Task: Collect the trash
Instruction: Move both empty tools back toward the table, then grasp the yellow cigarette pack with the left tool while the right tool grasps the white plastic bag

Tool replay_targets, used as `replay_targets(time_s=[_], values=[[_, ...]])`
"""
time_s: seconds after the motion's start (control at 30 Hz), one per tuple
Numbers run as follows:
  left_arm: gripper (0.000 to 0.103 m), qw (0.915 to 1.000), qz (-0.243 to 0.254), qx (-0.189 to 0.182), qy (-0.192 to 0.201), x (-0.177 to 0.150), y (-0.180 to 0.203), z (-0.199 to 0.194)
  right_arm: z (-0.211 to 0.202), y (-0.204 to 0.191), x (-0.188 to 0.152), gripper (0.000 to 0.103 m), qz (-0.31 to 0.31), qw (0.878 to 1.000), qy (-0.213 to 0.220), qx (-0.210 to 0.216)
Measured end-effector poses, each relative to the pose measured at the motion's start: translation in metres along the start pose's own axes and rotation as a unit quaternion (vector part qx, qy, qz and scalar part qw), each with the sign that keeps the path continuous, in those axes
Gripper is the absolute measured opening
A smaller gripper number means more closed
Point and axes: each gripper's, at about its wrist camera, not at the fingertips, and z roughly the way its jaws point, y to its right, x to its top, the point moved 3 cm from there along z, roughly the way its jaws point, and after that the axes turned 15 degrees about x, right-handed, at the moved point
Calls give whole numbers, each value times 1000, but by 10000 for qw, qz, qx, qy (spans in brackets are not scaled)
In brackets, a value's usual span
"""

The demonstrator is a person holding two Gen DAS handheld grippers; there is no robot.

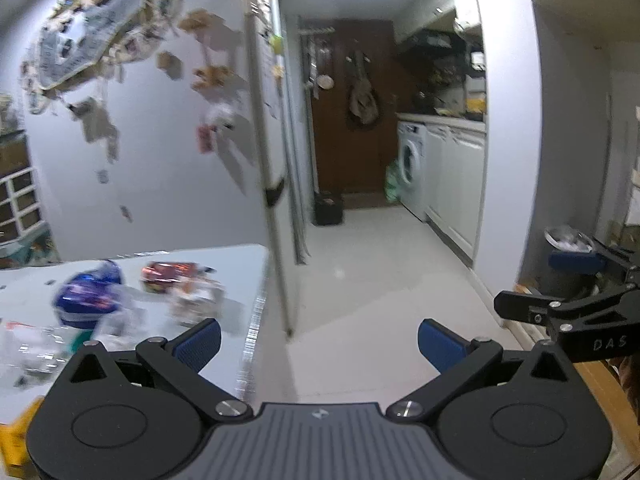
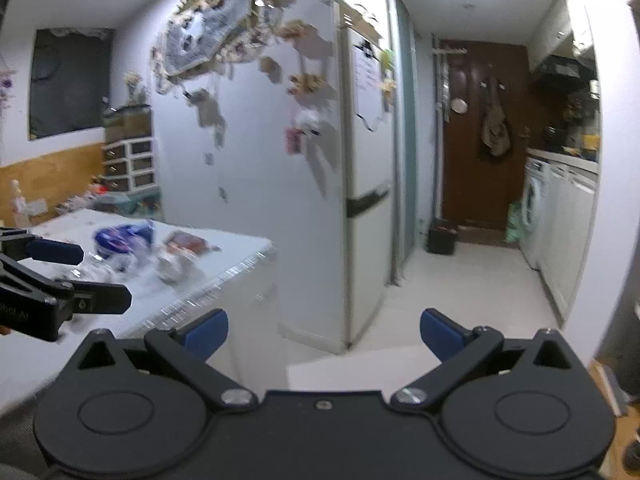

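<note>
Pale wall [image 2: 248, 168] hung with paper decorations at upper left, white refrigerator [image 2: 366, 184] at centre, light tiled floor [image 1: 372, 280] running back to a dark brown door [image 2: 480, 132], washing machine [image 1: 410, 164] under white cabinets at right, ceiling lights overhead, white worktop [image 2: 224, 256] lower left.

Fridge [image 2: 360, 184], brown door [image 2: 480, 132], washing machine [image 1: 412, 160]

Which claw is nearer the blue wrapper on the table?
Left. The left claw sits at the table's corner with the blue wrapper just ahead and to its left. The right claw hangs farther out, off the table edge, the left claw between it and the wrapper.
</note>
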Motion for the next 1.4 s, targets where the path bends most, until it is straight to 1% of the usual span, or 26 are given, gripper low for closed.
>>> replay_targets(time_s=[0.13, 0.27, 0.37, 0.57, 0.63, 0.8, 0.97, 1.13, 1.2, 1.27, 1.33, 1.4], values=[[103, 9995, -119, 275, 120, 2, -36, -12, 17, -25, 10, 103, -28, 9994, 144, 301], [103, 9979, -216, 572, 191, 1, -72, -17, 36, -49, 19, 103, -13, 9984, 266, 497], [103, 9972, -291, 664, 175, -1, -99, -15, 49, -67, 24, 103, -11, 9976, 350, 599], [103, 9948, -333, 951, 130, -8, -152, -4, 78, -100, 27, 103, -20, 9957, 291, 875], [103, 9944, -415, 964, 79, -12, -170, 0, 89, -111, 26, 103, 10, 9950, 208, 977], [103, 9938, -652, 897, -113, -33, -211, 17, 113, -138, 21, 103, 107, 9916, 121, 1279], [103, 9916, -873, 823, -479, -61, -252, 38, 135, -165, 14, 103, 24, 9856, -31, 1693], [103, 9892, -1141, 609, -697, -87, -288, 55, 152, -188, 6, 103, -433, 9784, -139, 2016], [103, 9880, -1239, 485, -778, -95, -294, 62, 162, -190, 2, 103, -293, 9760, -181, 2148], [103, 9866, -1348, 277, -875, -104, -297, 67, 172, -189, -2, 103, -134, 9733, -246, 2277], [103, 9859, -1371, 75, -954, -110, -295, 67, 180, -193, -5, 103, -139, 9711, -286, 2366], [103, 9865, -1289, -79, -1011, -114, -289, 65, 184, -198, -8, 103, -224, 9697, -243, 2421]])
